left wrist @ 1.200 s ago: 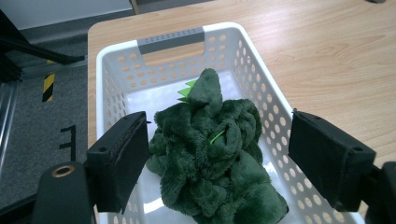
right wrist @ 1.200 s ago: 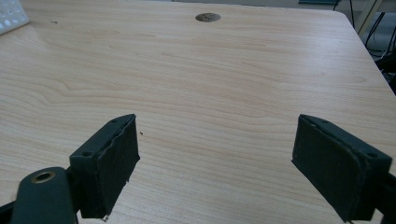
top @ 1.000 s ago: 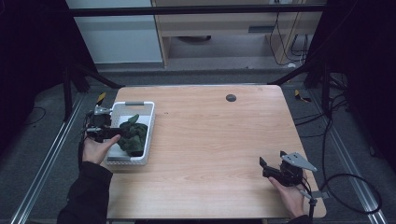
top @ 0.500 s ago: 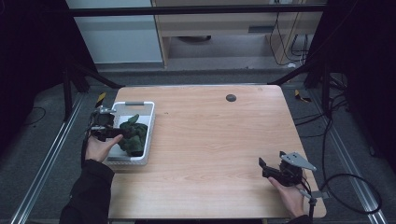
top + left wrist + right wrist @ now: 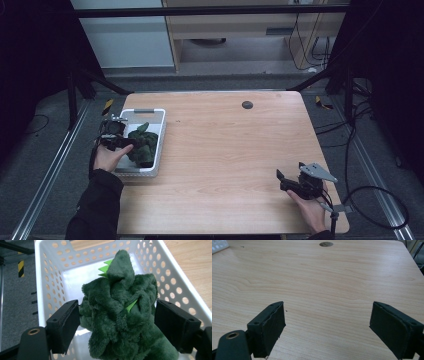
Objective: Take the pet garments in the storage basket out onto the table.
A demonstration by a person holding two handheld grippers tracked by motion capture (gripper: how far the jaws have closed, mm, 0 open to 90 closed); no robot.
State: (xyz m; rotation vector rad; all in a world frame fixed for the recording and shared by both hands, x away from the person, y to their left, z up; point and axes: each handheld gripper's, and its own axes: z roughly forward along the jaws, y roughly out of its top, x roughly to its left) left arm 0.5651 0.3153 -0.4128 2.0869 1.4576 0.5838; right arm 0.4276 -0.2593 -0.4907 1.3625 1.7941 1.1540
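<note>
Jaws of the left hand-held gripper (image 5: 117, 322) stand spread wide to either side of a dark green plush toy (image 5: 120, 322); the near-left pad touches or nearly touches the fur, while the other pad stands just clear of it, so nothing is pinched. The plush toy, with bright green felt spikes at its top, sits inside a white perforated basket (image 5: 50, 277). In the high view the left hand-held gripper (image 5: 131, 143) reaches over the basket's outer rim, its jaws pointing inward toward the plush toy (image 5: 143, 146), and the left hand (image 5: 106, 156) grips its body from behind, with a dark sleeve running down to the lower edge. The basket (image 5: 159, 145) stands at the left edge of the wooden surface (image 5: 225, 150). The right hand-held gripper (image 5: 327, 327) is likewise spread wide, with bare wood between its pads and nothing held. In the high view the right hand-held gripper (image 5: 281, 180) rests low near the front right corner of the surface, jaws aimed leftward, with the right hand (image 5: 307, 210) beneath it and a cable trailing off to the right. Compared with the frame a second ago, the left hand-held gripper sits a little lower and closer to the person along the basket's side; the right one is unchanged in place.
</note>
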